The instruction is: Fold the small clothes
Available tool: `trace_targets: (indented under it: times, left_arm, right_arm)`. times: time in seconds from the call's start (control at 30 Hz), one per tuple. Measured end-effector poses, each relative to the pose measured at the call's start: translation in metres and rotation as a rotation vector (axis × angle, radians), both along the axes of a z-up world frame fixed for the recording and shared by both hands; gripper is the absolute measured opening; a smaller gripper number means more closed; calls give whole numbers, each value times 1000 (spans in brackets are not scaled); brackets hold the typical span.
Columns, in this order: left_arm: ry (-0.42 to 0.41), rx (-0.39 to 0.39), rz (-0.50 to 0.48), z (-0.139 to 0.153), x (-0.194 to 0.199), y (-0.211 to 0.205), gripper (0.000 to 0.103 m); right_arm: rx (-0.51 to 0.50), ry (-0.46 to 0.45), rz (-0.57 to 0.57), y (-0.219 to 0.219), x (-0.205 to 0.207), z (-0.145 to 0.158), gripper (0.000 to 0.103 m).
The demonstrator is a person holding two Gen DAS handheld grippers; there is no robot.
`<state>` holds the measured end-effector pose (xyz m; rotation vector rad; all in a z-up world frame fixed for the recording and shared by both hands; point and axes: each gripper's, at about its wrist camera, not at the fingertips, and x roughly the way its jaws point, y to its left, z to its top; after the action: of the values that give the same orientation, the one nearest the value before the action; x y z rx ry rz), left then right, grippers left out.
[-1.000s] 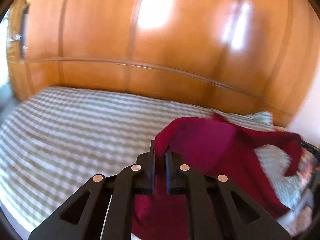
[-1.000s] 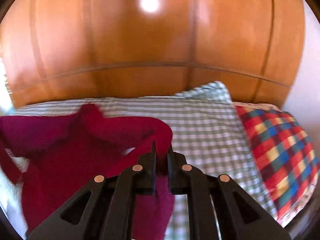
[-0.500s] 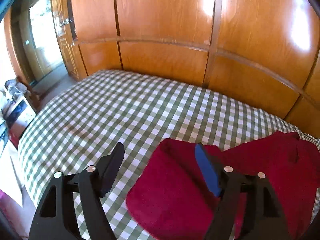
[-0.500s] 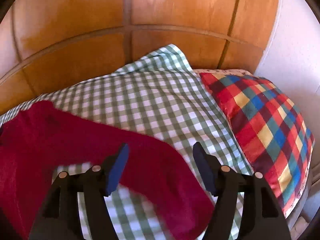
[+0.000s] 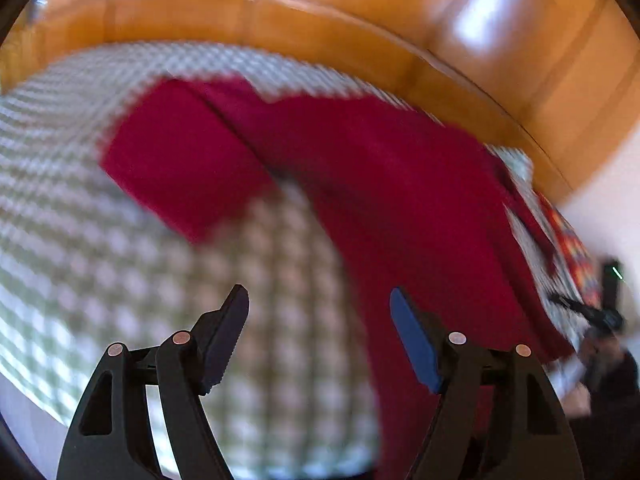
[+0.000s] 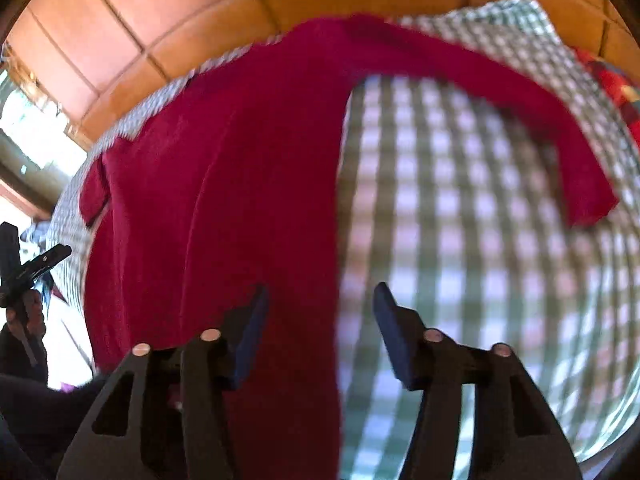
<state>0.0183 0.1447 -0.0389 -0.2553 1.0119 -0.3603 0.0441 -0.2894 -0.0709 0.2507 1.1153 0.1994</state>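
On the green-and-white checked bed, backed by a glossy orange-brown wooden headboard, the dark red knitted sweater lies spread flat, one sleeve reaching far left, the other far right beside a multicoloured checked pillow. The risk, as I judge it: both views are blurred, so a fast pinch could miss the hem, take only one layer, or catch the bedsheet and drag it into the fold. The left gripper points steeply down at the sweater's near left edge, jaws wide, holding nothing. The right gripper also tilts down over the near right edge; its jaws are closing, with red fabric under the gap but not yet pinched.
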Motion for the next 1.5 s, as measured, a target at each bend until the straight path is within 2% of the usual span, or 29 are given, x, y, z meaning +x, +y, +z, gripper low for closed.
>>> trace_targets:
  times: [0.1,0.17,0.23,0.3,0.33,0.37,0.47,0.53,0.63,0.7,0.77,0.9,0.93,1.0,1.03,1.07,1.13,1.23,1.27,1.37,1.43,1.5]
  left_arm:
    - [61,-54,-86,-18,-24,-26,72]
    - [89,-63,-138,-28,-34,-43,72]
    - [113,-74,-164,-38,-40,-58,70]
    - [111,-76,-173,-40,-42,-68,47]
    - [114,-67,-175,-42,-40,-73,17]
    - [124,-60,-172,-44,-37,-73,11]
    - [95,-151,-139,-28,-32,-51,11]
    - [57,-226,-98,-2,-29,-21,10]
    - [14,-244,-61,21,-32,8,8]
    - [27,-211,-52,21,-35,17,8]
    - [79,-179,-57,8,-38,17,8]
    - [209,-1,-35,-38,-36,3,8]
    - [218,19,-27,-44,-33,3,8]
    - [212,6,-17,-45,-31,1,9]
    - [200,-6,-15,-40,-30,2,9]
    - [181,-17,-7,-36,-30,4,15]
    - [140,-27,38,-23,-31,24,26]
    - [62,16,152,-6,-17,46,32]
    - [55,40,181,-4,-12,49,40]
    - [42,85,317,3,9,71,47]
    - [-14,156,385,11,20,78,47]
    - [-79,272,347,20,31,69,47]
  right_arm:
    - [-12,17,18,10,-7,-10,36]
    - [-7,15,18,13,-8,-10,15]
    - [-12,15,28,17,-9,-6,7]
    - [-28,5,49,22,-10,-2,6]
    - [-34,-4,54,23,-9,-1,6]
    - [-39,-16,55,26,-11,0,6]
    - [14,-104,35,20,-18,35,5]
    - [77,-146,26,11,-27,54,5]
    - [102,-141,26,6,-41,59,5]
    - [81,-86,22,6,-46,43,5]
    - [68,-17,17,8,-50,24,5]
    - [-42,72,29,21,-49,-13,5]
    - [-66,73,41,26,-47,-16,6]
    - [-105,70,66,33,-43,-13,17]
    - [-118,65,73,35,-41,-10,38]
    - [-138,51,74,35,-39,-6,52]
    - [-165,6,75,37,-34,5,53]
    - [-179,-79,77,52,-11,24,64]
    - [-175,-94,82,57,-6,27,66]
    - [-155,-141,110,84,19,28,69]
    - [-153,-151,138,112,35,18,69]
    - [-153,-155,151,131,46,8,69]
